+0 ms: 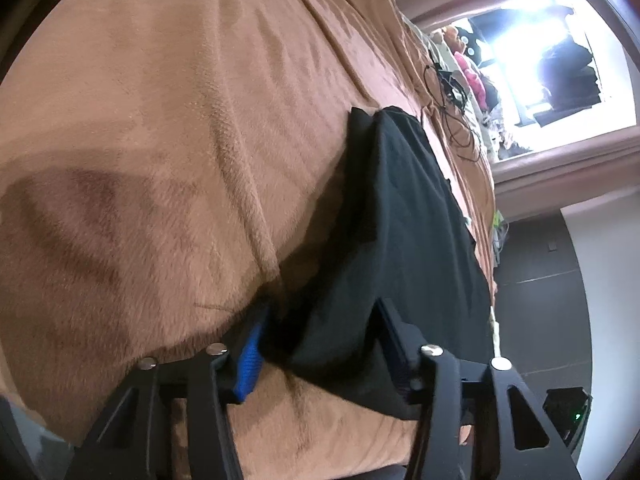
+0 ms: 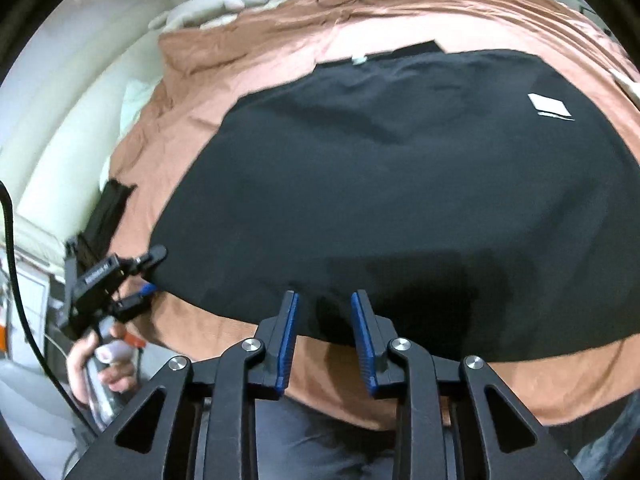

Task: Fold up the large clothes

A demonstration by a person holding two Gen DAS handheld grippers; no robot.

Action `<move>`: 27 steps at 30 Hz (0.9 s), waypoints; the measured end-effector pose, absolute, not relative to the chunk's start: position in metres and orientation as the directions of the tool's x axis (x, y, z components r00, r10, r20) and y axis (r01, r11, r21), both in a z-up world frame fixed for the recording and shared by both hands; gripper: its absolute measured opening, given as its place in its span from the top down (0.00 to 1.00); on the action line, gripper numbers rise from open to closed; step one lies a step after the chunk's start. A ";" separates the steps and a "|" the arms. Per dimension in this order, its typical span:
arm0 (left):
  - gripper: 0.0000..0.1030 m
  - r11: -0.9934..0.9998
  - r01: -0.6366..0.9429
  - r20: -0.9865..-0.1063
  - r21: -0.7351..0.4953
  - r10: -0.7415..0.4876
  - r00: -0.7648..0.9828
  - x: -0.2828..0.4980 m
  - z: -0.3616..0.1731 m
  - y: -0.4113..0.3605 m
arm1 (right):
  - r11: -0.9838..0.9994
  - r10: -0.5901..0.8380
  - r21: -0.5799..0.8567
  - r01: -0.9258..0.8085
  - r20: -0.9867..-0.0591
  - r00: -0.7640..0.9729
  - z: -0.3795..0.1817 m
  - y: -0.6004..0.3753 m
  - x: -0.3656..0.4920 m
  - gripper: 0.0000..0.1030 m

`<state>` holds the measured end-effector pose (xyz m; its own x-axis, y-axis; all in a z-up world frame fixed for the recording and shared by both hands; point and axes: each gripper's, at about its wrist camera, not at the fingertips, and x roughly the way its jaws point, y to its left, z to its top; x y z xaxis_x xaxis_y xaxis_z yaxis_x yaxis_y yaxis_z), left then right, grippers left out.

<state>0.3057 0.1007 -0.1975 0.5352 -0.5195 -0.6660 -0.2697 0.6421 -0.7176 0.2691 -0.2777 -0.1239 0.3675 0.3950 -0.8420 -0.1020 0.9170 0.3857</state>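
Left wrist view: we log our left gripper (image 1: 320, 320) at six o'clock, jaws partly apart astride the raised edge of the black garment (image 1: 400, 220); whether the pads pinch the cloth we cannot tell. The garment runs toward one o'clock across the brown blanket (image 1: 160, 140), black cables (image 1: 452, 92) beyond it. Right wrist view: we log our right gripper (image 2: 325, 320) at six o'clock, jaws narrow and not gripping, tips over the near hem of the garment, which lies spread flat at centre. At eight o'clock, our left hand (image 2: 100, 360) carries the left gripper at the garment's corner.
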 end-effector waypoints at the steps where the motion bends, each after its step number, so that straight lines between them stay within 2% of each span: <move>1: 0.54 0.641 -0.271 -0.665 -0.718 -0.519 0.537 0.305 -0.198 0.101 | 0.923 0.381 0.373 -0.094 -0.853 0.356 -0.130 -0.276 0.274 0.73; 6: 0.60 0.655 -0.267 -0.673 -0.707 -0.505 0.541 0.302 -0.195 0.100 | 0.938 0.340 0.341 -0.059 -0.878 0.336 -0.149 -0.271 0.300 0.73; 16: 0.61 0.660 -0.316 -0.696 -0.681 -0.449 0.560 0.296 -0.191 0.095 | 0.958 0.260 0.286 0.009 -0.884 0.389 -0.151 -0.282 0.364 0.73; 27: 0.61 0.642 -0.337 -0.700 -0.688 -0.466 0.541 0.297 -0.193 0.100 | 0.949 0.238 0.301 0.092 -0.878 0.415 -0.155 -0.295 0.435 0.73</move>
